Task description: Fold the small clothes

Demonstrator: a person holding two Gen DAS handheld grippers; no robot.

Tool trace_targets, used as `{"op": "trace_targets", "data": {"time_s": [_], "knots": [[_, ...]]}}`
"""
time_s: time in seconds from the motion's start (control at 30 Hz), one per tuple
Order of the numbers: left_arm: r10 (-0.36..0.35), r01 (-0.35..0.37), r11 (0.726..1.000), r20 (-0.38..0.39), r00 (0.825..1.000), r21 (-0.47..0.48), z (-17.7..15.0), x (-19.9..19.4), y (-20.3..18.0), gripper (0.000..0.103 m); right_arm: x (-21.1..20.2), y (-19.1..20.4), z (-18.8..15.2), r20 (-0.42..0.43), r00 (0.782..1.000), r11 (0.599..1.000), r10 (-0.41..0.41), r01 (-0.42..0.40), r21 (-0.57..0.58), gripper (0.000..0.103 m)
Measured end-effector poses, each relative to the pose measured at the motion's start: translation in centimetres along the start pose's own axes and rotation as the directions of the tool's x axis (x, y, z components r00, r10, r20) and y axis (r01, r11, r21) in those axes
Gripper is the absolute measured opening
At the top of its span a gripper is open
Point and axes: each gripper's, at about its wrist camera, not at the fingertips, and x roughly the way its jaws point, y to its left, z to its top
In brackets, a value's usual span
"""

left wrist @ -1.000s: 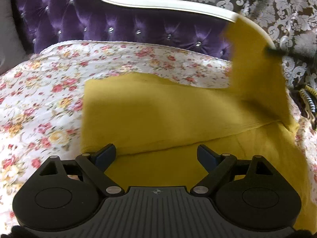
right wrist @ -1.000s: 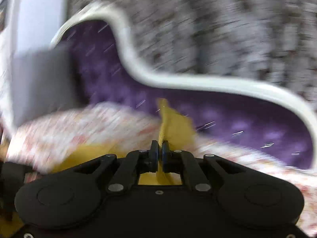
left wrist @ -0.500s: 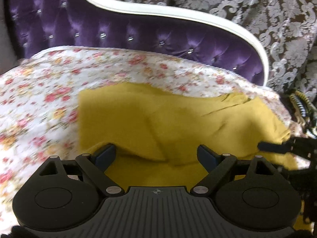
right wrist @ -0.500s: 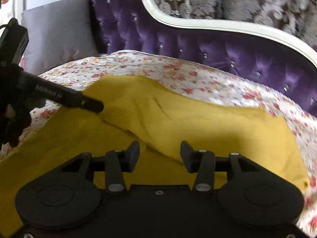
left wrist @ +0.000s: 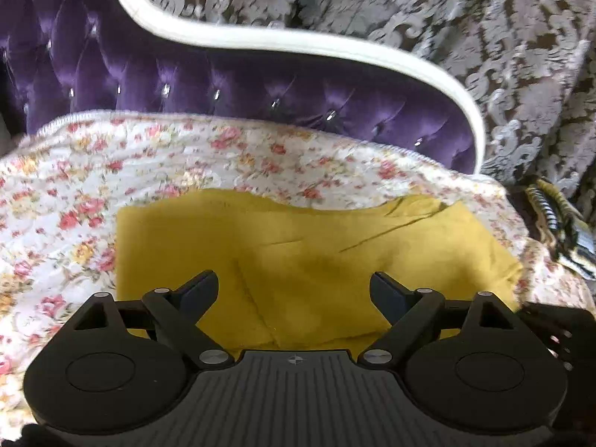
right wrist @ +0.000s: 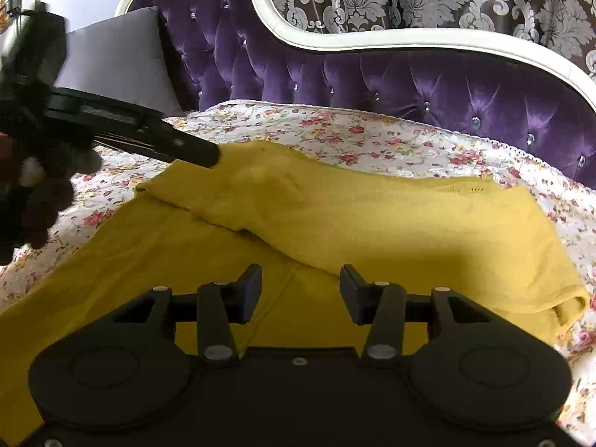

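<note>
A mustard-yellow garment [left wrist: 316, 253] lies on the floral quilt [left wrist: 186, 156], with one layer folded over the rest. In the right wrist view the folded top layer [right wrist: 372, 223] runs across the lower layer. My left gripper [left wrist: 294, 290] hangs open and wide just above the garment's near part, nothing between its fingers. It shows side-on at the left of the right wrist view, its fingertips [right wrist: 197, 152] at the garment's far left corner. My right gripper [right wrist: 300, 290] is open over the fold's edge, pads off the cloth.
The quilt covers a purple tufted sofa back [right wrist: 409, 82] with a white frame [right wrist: 372, 41]. A grey cushion [right wrist: 119, 56] leans at the left. A patterned curtain [left wrist: 484, 37] hangs behind. A striped object [left wrist: 555, 223] lies off the quilt's right edge.
The right gripper was shut on a lifted yellow flap; it has opened, let go and sunk. The flap now lies flat over the garment. The left gripper has risen a little.
</note>
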Motion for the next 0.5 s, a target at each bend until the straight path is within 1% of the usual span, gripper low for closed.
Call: {"op": "trace_targets", "data": {"time_s": [0.07, 0.13, 0.17, 0.27, 0.3, 0.33, 0.4, 0.43, 0.47, 0.5], "knots": [[-0.011, 0.009, 0.999, -0.041, 0.999, -0.034, 0.0, 1.8, 0.6, 0.087, -0.2, 0.0, -0.2, 0.005, 1.000, 1.000, 0.002, -0.002, 0.007, 0.055], [-0.018, 0.013, 0.998, -0.076, 0.997, -0.062, -0.1, 3.6, 1.1, 0.081, -0.5, -0.1, -0.4, 0.009, 1.000, 1.000, 0.002, -0.002, 0.016, 0.057], [-0.015, 0.009, 0.998, -0.089, 0.996, -0.070, -0.1, 4.4, 1.2, 0.080, -0.6, -0.2, -0.5, 0.010, 1.000, 1.000, 0.001, -0.002, 0.020, 0.057], [0.002, -0.006, 0.999, -0.073, 0.997, -0.051, 0.0, 4.7, 0.7, 0.078, -0.9, -0.2, -0.8, 0.010, 1.000, 1.000, 0.000, 0.000, 0.027, 0.057], [-0.010, 0.008, 0.999, -0.051, 0.999, -0.039, 0.1, 4.5, 0.4, 0.057, -0.9, -0.2, -0.9, 0.011, 1.000, 1.000, 0.000, 0.000, 0.028, 0.057], [-0.024, 0.022, 0.999, -0.049, 0.999, -0.034, 0.2, 4.5, 0.1, 0.035, -0.9, -0.2, -1.0, 0.011, 1.000, 0.999, 0.001, -0.002, 0.033, 0.057], [-0.014, 0.012, 0.999, -0.085, 0.996, -0.034, 0.5, 5.0, -0.4, 0.024, -0.8, -0.2, -1.1, 0.009, 1.000, 0.999, 0.003, -0.003, 0.043, 0.057], [-0.011, 0.009, 1.000, -0.088, 0.996, -0.025, 0.5, 5.2, -0.7, 0.013, -0.8, -0.2, -1.1, 0.010, 1.000, 0.999, 0.002, -0.002, 0.047, 0.057], [-0.015, 0.014, 1.000, -0.087, 0.996, -0.010, 0.5, 5.3, -1.0, 0.008, -0.8, -0.2, -1.1, 0.012, 1.000, 0.999, 0.000, -0.001, 0.051, 0.057], [-0.019, 0.019, 1.000, -0.084, 0.996, 0.005, 0.6, 5.3, -1.4, 0.008, -0.9, -0.3, -1.1, 0.015, 1.000, 0.998, -0.001, 0.000, 0.056, 0.057]]}}
